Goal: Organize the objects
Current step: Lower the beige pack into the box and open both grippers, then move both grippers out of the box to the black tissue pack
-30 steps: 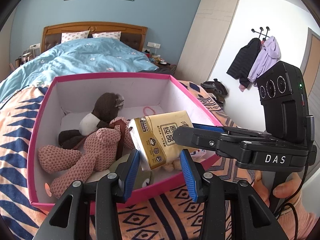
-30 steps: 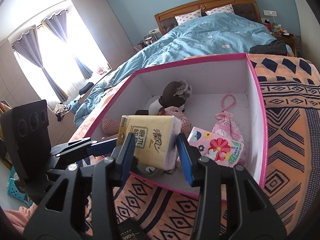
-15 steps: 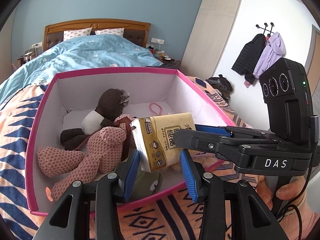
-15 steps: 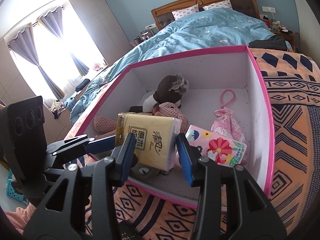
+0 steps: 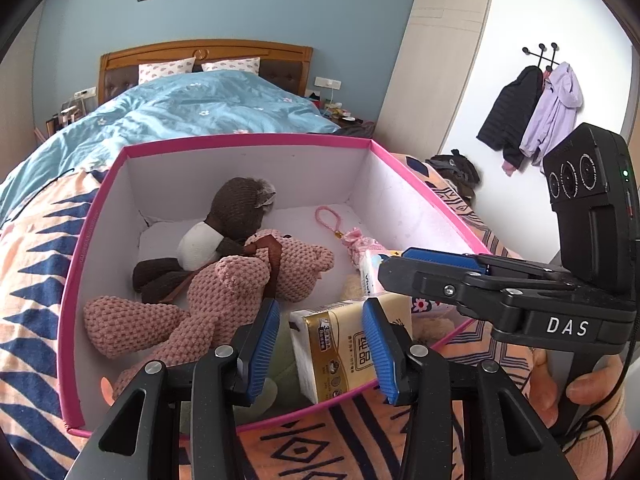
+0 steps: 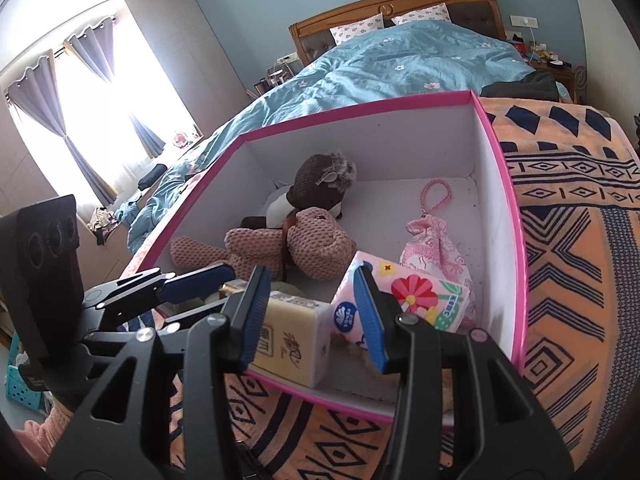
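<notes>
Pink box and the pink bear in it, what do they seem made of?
Pink box: probably cardboard, matte; thin stiff walls, white inside, pink outside and rim. Pink bear: soft plush, likely knitted or waffle-weave fabric; bumpy surface, floppy limbs.

we hold the left gripper (image 5: 318,344) tilted down; its jaws have just been opening slightly, gripping nothing. right gripper (image 6: 310,316) alongside, tilted down, jaws parted, our right hand (image 5: 576,392) round its handle.

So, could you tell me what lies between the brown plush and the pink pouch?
Only bare box floor, seen in the right wrist view.
</notes>
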A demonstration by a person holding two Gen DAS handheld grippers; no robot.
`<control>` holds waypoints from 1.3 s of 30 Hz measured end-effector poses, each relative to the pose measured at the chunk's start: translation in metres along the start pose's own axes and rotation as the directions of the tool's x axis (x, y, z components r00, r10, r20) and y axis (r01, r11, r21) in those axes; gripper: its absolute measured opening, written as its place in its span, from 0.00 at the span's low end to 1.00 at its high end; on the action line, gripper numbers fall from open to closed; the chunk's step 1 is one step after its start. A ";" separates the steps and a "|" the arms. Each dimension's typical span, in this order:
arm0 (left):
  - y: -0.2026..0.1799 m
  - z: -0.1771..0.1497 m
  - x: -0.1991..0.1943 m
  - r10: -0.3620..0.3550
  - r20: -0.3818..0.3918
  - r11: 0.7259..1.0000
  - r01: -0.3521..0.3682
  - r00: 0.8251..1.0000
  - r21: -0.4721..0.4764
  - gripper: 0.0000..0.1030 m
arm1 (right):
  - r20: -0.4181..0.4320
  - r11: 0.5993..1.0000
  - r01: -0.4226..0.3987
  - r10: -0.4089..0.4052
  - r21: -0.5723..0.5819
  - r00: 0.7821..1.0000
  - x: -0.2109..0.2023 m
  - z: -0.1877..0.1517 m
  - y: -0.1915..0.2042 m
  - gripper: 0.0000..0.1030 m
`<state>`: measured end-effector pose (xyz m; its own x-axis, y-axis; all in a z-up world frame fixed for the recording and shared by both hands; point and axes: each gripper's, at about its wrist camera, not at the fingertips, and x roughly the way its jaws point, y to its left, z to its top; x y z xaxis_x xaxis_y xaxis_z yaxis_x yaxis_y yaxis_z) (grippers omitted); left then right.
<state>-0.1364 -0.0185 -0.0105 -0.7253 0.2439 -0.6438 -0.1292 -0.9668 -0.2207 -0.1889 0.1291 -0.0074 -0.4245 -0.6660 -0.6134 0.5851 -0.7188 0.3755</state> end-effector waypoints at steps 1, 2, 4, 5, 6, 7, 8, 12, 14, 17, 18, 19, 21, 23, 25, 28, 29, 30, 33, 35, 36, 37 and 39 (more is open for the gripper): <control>0.000 -0.001 -0.002 0.003 0.004 1.000 -0.003 1.000 0.001 0.43 | 0.001 1.000 0.000 0.000 -0.001 1.000 0.000 0.000 0.000 0.45; 0.000 -0.001 -0.003 0.004 0.007 1.000 -0.004 1.000 0.002 0.45 | 0.002 1.000 0.002 -0.002 -0.003 1.000 -0.001 -0.001 0.001 0.45; -0.002 -0.003 -0.006 0.004 0.016 1.000 -0.004 1.000 0.005 0.50 | 0.006 1.000 -0.004 0.004 -0.004 1.000 -0.004 -0.003 0.001 0.45; -0.003 -0.004 -0.009 0.006 0.023 1.000 -0.006 1.000 0.008 0.52 | 0.009 1.000 -0.004 0.004 -0.007 1.000 -0.005 -0.004 0.001 0.45; -0.005 -0.005 -0.011 0.006 0.028 1.000 -0.007 1.000 0.013 0.52 | 0.014 1.000 -0.004 0.004 -0.008 1.000 -0.008 -0.005 0.002 0.45; -0.007 -0.006 -0.014 0.008 0.034 1.000 -0.009 0.999 0.022 0.53 | 0.020 1.000 -0.010 0.010 -0.009 1.000 -0.011 -0.007 0.002 0.45; -0.009 -0.008 -0.017 0.011 0.042 0.999 -0.012 0.999 0.031 0.53 | 0.025 1.000 -0.019 0.019 -0.010 0.999 -0.015 -0.008 0.003 0.45; -0.018 -0.015 -0.032 0.019 0.078 0.998 -0.024 0.997 0.057 0.59 | 0.058 0.999 -0.032 0.034 -0.031 0.998 -0.033 -0.015 0.008 0.45; -0.024 -0.020 -0.041 0.026 0.099 0.997 -0.033 0.995 0.071 0.65 | 0.071 0.998 -0.038 0.041 -0.041 0.997 -0.041 -0.019 0.011 0.47; -0.031 -0.028 -0.055 0.028 0.124 0.996 -0.038 0.992 0.078 0.74 | 0.085 0.997 -0.047 0.053 -0.062 0.995 -0.055 -0.030 0.016 0.54; -0.033 -0.030 -0.059 0.028 0.131 0.996 -0.039 0.991 0.084 0.74 | 0.086 0.996 -0.050 0.056 -0.067 0.995 -0.058 -0.033 0.017 0.54; -0.034 -0.032 -0.061 0.026 0.135 0.995 -0.038 0.990 0.088 0.75 | 0.086 0.995 -0.057 0.063 -0.076 0.994 -0.062 -0.038 0.019 0.54; -0.038 -0.038 -0.069 0.027 0.147 0.995 -0.041 0.989 0.095 0.78 | 0.083 0.994 -0.070 0.077 -0.087 0.994 -0.068 -0.046 0.022 0.54; -0.041 -0.044 -0.074 0.018 0.152 0.994 -0.034 0.988 0.104 0.83 | 0.081 0.992 -0.080 0.088 -0.094 0.993 -0.074 -0.056 0.024 0.57; -0.044 -0.052 -0.078 0.014 0.147 0.993 -0.031 0.989 0.112 0.85 | 0.071 0.992 -0.086 0.092 -0.092 0.993 -0.078 -0.068 0.025 0.61; -0.047 -0.067 -0.079 -0.018 0.128 0.994 0.004 0.992 0.113 0.89 | 0.030 0.991 -0.101 0.104 -0.087 0.994 -0.076 -0.088 0.025 0.61; -0.047 -0.071 -0.078 -0.030 0.115 0.993 0.017 0.993 0.115 0.89 | 0.015 0.991 -0.098 0.100 -0.086 0.995 -0.075 -0.094 0.025 0.61; -0.047 -0.075 -0.076 -0.037 0.101 0.993 0.025 0.994 0.119 0.89 | -0.006 0.992 -0.097 0.097 -0.083 0.995 -0.072 -0.101 0.024 0.61; -0.049 -0.090 -0.070 -0.049 0.061 0.990 0.041 0.997 0.132 0.89 | -0.071 0.994 -0.098 0.094 -0.056 0.993 -0.064 -0.124 0.019 0.61; -0.048 -0.099 -0.064 -0.058 0.030 0.991 0.054 0.998 0.125 0.88 | -0.098 0.994 -0.099 0.095 -0.036 0.991 -0.059 -0.134 0.017 0.61; -0.046 -0.103 -0.061 -0.062 0.012 0.991 0.060 0.998 0.118 0.88 | -0.108 0.995 -0.102 0.098 -0.024 0.989 -0.057 -0.139 0.016 0.61; -0.045 -0.107 -0.059 -0.065 -0.002 0.992 0.065 0.998 0.111 0.87 | -0.119 0.994 -0.109 0.107 -0.012 0.987 -0.055 -0.143 0.015 0.61; -0.042 -0.115 -0.054 -0.073 -0.035 0.992 0.076 0.997 0.097 0.81 | -0.131 0.993 -0.118 0.117 0.006 0.984 -0.051 -0.150 0.014 0.61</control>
<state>-0.0140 0.0178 -0.0508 -0.6901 0.3164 -0.6509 -0.2491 -0.9483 -0.1968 -0.0552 0.1830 -0.0745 -0.2588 -0.7139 -0.6506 0.6270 -0.6366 0.4491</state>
